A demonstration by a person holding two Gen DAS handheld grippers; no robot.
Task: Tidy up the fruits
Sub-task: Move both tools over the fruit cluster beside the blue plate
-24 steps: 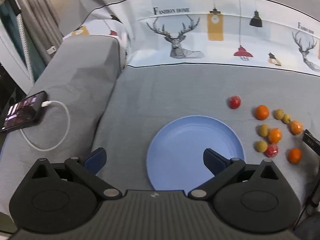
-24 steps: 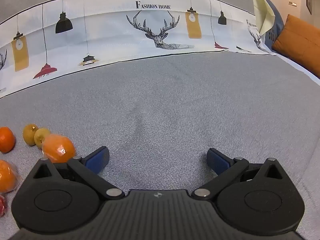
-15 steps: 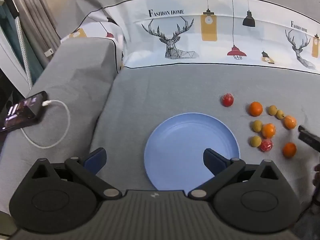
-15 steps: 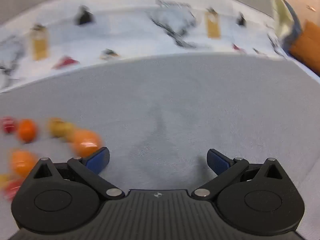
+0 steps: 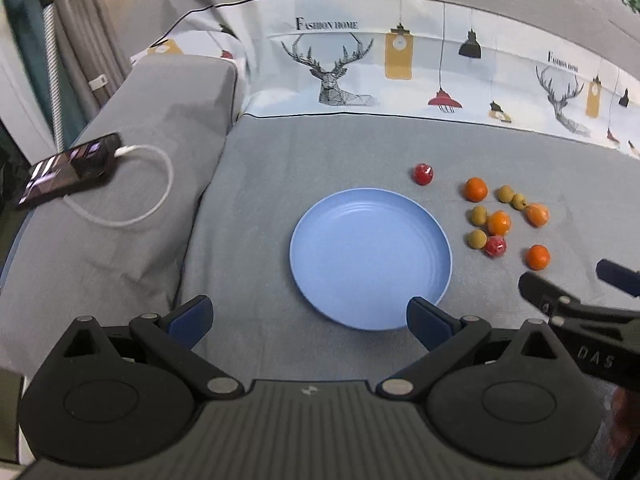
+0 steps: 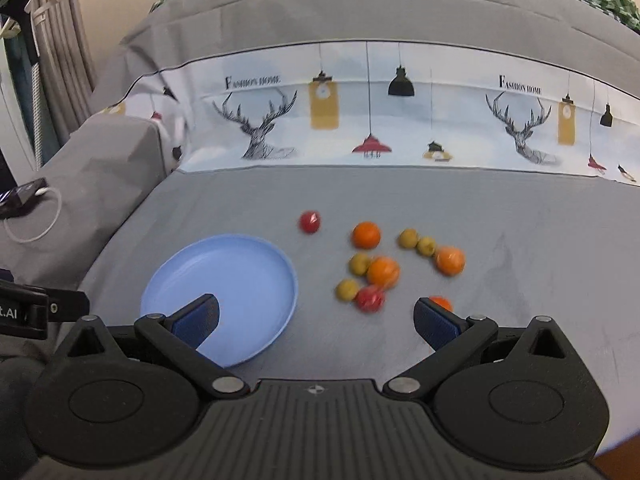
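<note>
An empty light blue plate (image 5: 370, 256) (image 6: 224, 292) lies on the grey sofa seat. To its right is a loose cluster of small fruits: several oranges (image 5: 476, 189) (image 6: 383, 272), several yellow-green ones (image 5: 478, 215) (image 6: 346, 289) and a red one (image 5: 495, 246) (image 6: 370, 299). A second red fruit (image 5: 423, 174) (image 6: 309, 222) sits apart, behind the plate. My left gripper (image 5: 306, 322) hangs open over the plate's near edge, holding nothing. My right gripper (image 6: 316, 322) is open above the seat, between plate and fruits; one orange (image 6: 440, 303) peeks out behind its right finger (image 6: 434, 322).
A phone (image 5: 68, 172) on a white charging cable (image 5: 132, 216) lies on the sofa's grey armrest at the left. A printed deer-and-lamp cloth (image 5: 400, 64) covers the backrest. Curtains (image 5: 72, 28) hang at the far left. The seat to the right of the fruits is bare grey fabric.
My right gripper has swung left and pulled back, so plate and all fruits now show in its view. The left gripper has drawn back slightly; the right gripper now shows at its lower right.
</note>
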